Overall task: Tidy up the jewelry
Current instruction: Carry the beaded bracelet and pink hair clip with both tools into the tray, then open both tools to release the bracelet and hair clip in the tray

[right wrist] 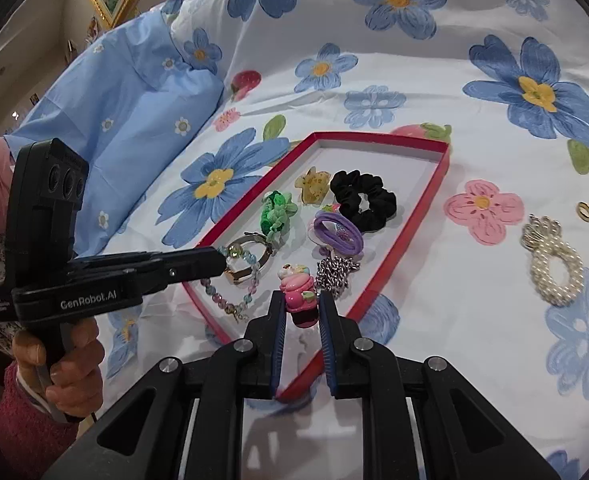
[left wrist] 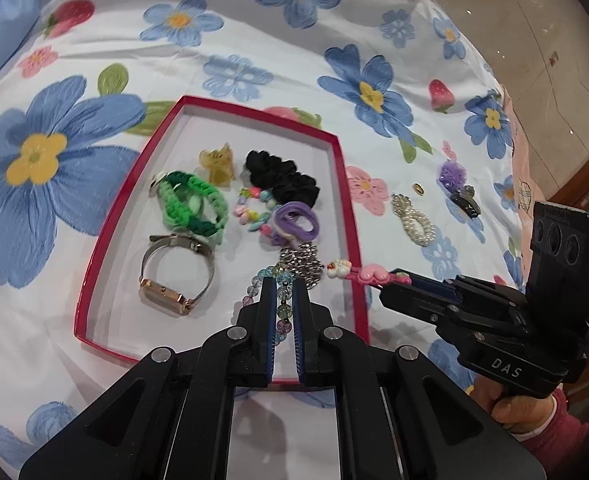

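Two grips | my left gripper (left wrist: 284,286) pinches bead bracelet (left wrist: 283,300) | my right gripper (right wrist: 302,304) pinches pink clip (right wrist: 299,294) | both over red tray (left wrist: 106,236)

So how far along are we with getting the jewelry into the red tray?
Mostly done. The red shallow tray already holds the black scrunchie, green braided bracelet and silver-band watch.

In hand: the left gripper grips a pastel glass-bead bracelet, and the right gripper holds a pink cartoon hair clip, both over the tray.

Left on the sheet: the pearl loop, gold ring and purple flower piece.
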The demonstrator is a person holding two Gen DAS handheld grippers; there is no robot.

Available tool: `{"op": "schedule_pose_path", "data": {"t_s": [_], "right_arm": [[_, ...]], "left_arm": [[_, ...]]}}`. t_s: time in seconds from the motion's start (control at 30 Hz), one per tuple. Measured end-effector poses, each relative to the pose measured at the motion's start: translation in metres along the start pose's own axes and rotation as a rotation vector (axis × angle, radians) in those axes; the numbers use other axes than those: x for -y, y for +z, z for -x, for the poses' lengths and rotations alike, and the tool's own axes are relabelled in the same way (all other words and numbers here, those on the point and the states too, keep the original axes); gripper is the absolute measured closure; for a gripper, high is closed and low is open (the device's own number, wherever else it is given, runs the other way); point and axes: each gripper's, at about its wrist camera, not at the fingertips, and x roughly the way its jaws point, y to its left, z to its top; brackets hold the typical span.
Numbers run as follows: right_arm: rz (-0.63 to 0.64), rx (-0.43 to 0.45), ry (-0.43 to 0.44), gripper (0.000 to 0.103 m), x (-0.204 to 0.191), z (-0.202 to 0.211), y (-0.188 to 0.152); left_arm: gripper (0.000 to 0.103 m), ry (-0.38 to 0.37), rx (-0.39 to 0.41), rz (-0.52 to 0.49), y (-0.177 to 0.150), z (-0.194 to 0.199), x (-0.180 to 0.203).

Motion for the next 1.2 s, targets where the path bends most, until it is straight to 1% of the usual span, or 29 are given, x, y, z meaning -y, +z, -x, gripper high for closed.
{"op": "schedule_pose_path", "data": {"t_s": [0.33, 0.6, 0.87, 1.2], "right_arm": [[0.005, -0.048, -0.019, 0.087, 0.004, -0.034, 0.008], [0.015, -0.100, -0.039, 0.086, 0.008, -0.053, 0.008], [0.040, -0.134, -0.039, 0.086, 0.006, -0.060, 0.010], [0.046, -0.147, -0.040, 0.085, 0.004, -0.062, 0.010]], "left_arm": [[0.097, 0.045, -0.024, 0.024, -0.003, -0.012, -0.019], [0.097, 0.110, -0.048, 0.030, -0.005, -0.023, -0.026], [0.096, 0.166, -0.087, 0.011, -0.011, -0.035, -0.027], [0.096, 0.192, -0.114, 0.011, -0.012, -0.040, -0.029]]}}
